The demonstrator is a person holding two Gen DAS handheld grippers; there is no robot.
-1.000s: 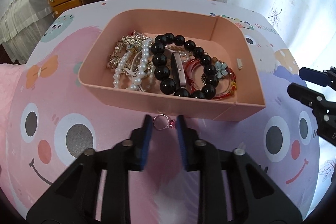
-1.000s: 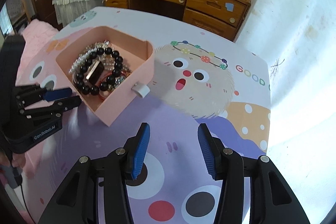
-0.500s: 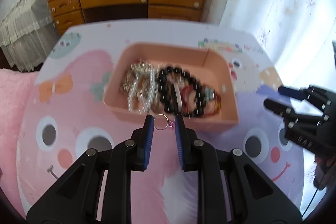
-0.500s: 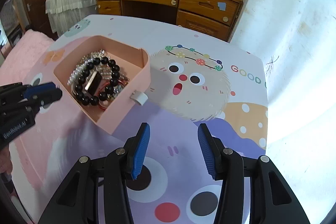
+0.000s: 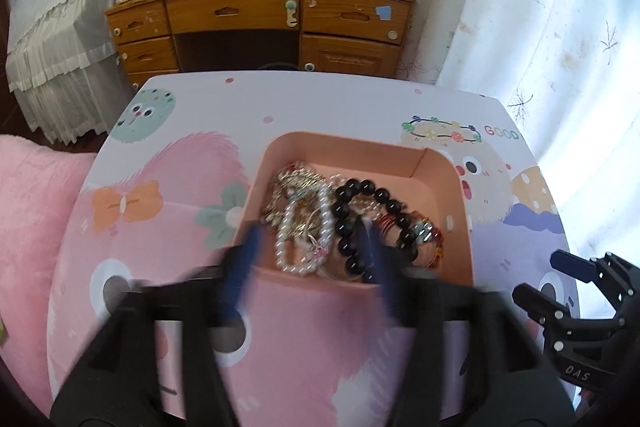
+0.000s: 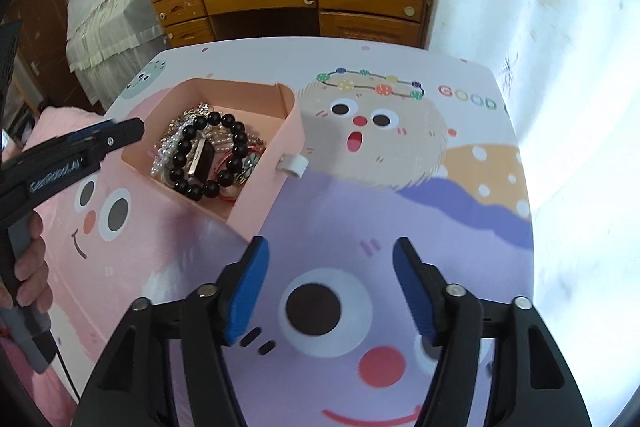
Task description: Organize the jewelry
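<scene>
A pink box (image 5: pixel 464 223) on the cartoon-print table holds a black bead bracelet (image 5: pixel 352 223), a pearl bracelet (image 5: pixel 286 239), red bangles and gold pieces. My left gripper (image 5: pixel 312 267) hovers over the box's near wall, blurred, its jaws opening with nothing pressed between the pads. A small ring with a pink stone (image 5: pixel 316 247) lies on the pearls just beyond them. In the right wrist view, the left gripper (image 6: pixel 120 135) reaches the box (image 6: pixel 280 131) from the left. My right gripper (image 6: pixel 332 267) hangs over the bare tablecloth right of the box, its jaws opening, empty.
A white tab (image 6: pixel 294 167) sticks out of the box's right wall. A wooden dresser (image 5: pixel 256 23) stands beyond the table's far edge, a bed (image 5: pixel 52 39) to its left. A pink cushion (image 5: pixel 28 207) lies at the table's left. A hand (image 6: pixel 32 267) grips the left gripper's handle.
The left gripper rose and came over the box, then spread its jaws; the ring it held now lies on the pearls. The right gripper's jaws widened and it rolled a little.
</scene>
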